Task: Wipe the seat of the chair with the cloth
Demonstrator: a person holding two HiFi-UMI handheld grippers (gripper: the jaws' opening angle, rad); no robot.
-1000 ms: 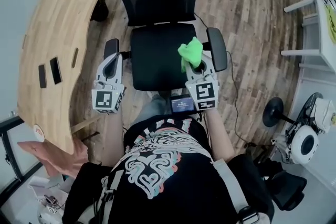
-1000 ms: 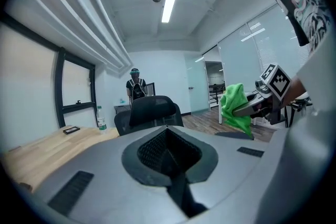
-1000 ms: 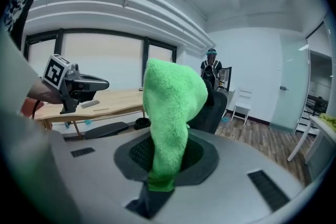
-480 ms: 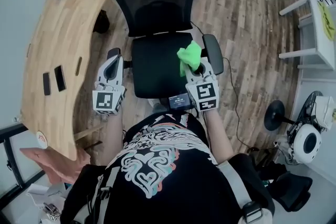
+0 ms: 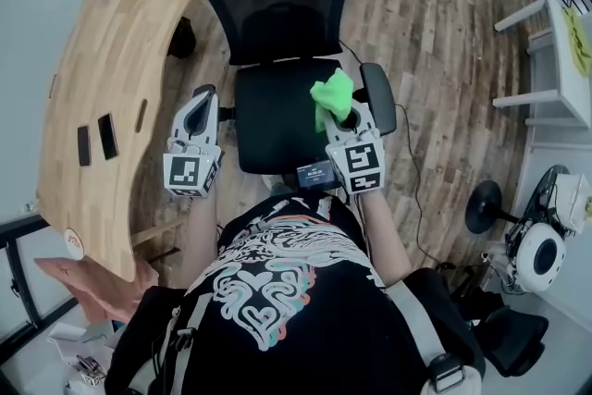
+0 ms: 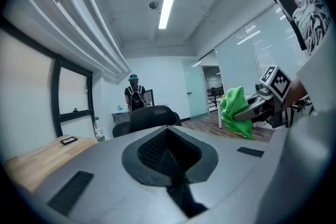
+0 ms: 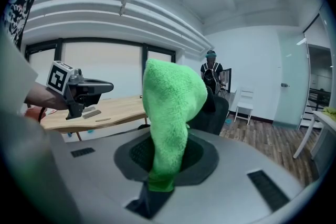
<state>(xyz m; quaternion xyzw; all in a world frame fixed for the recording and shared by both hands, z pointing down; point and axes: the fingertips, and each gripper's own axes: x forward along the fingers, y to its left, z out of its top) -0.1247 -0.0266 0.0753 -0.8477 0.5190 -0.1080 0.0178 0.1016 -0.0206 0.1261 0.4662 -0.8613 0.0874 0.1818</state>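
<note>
Gripping the green cloth (image 5: 333, 95) upright between its jaws, the right tool (image 5: 345, 117) hovers over the right edge of the black chair (image 5: 277, 120) seat. The left tool (image 5: 200, 102), jaws together and empty, hangs at the chair's left side, near the wooden worktop (image 5: 102, 88).

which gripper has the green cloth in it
The right gripper, shut on the green fluffy cloth; the left gripper is shut on nothing.
</note>
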